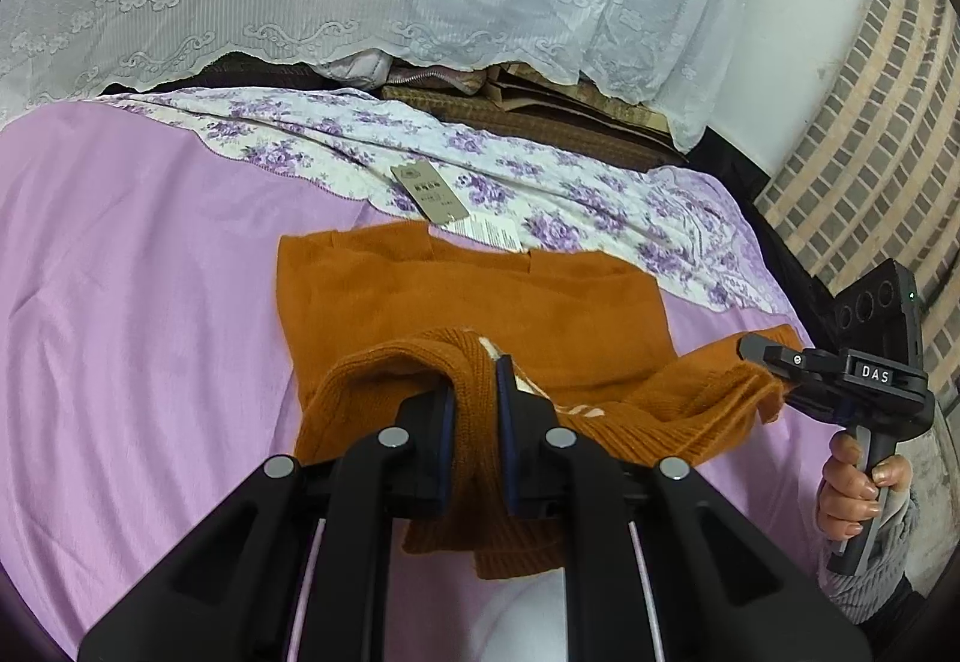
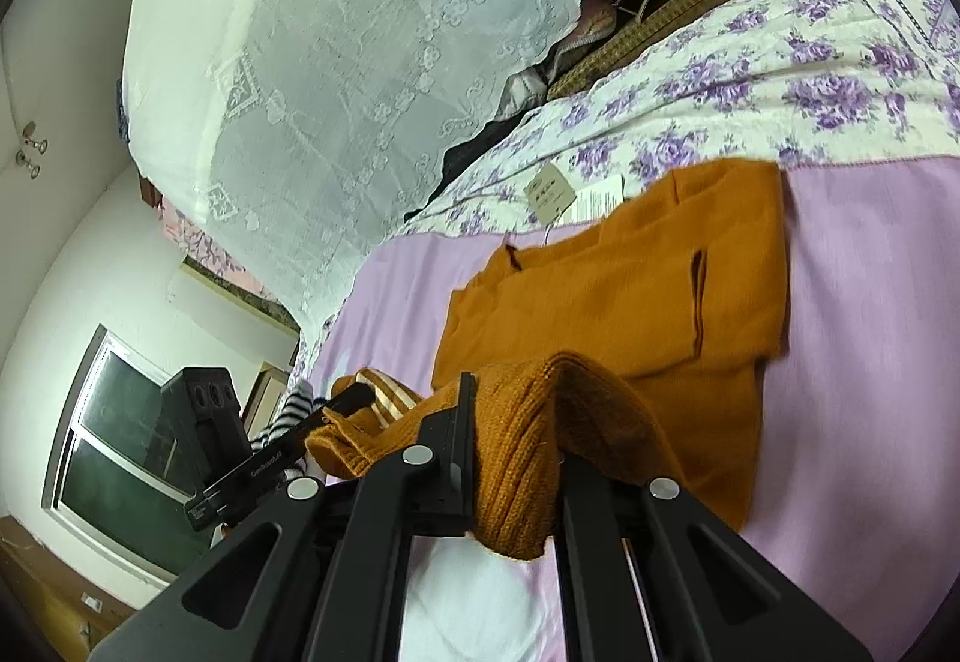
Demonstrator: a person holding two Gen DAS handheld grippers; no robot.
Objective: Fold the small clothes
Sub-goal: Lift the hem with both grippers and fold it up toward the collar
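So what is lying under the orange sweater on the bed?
The orange sweater lies on a pink sheet; its paper tags rest on the floral quilt behind. Whatever sits directly beneath the knit is covered.

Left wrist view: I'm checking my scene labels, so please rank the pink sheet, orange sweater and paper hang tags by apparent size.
1. pink sheet, largest.
2. orange sweater; its near hem, clamped in the left gripper, looks enlarged by closeness.
3. paper hang tags, smallest.

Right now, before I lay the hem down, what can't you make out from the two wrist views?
- Left wrist view: print on the hang tag is too small to read.
- Left wrist view: the left gripper and the lifted knit hide the sweater's near part.
- Right wrist view: the right gripper covers its pinch point.
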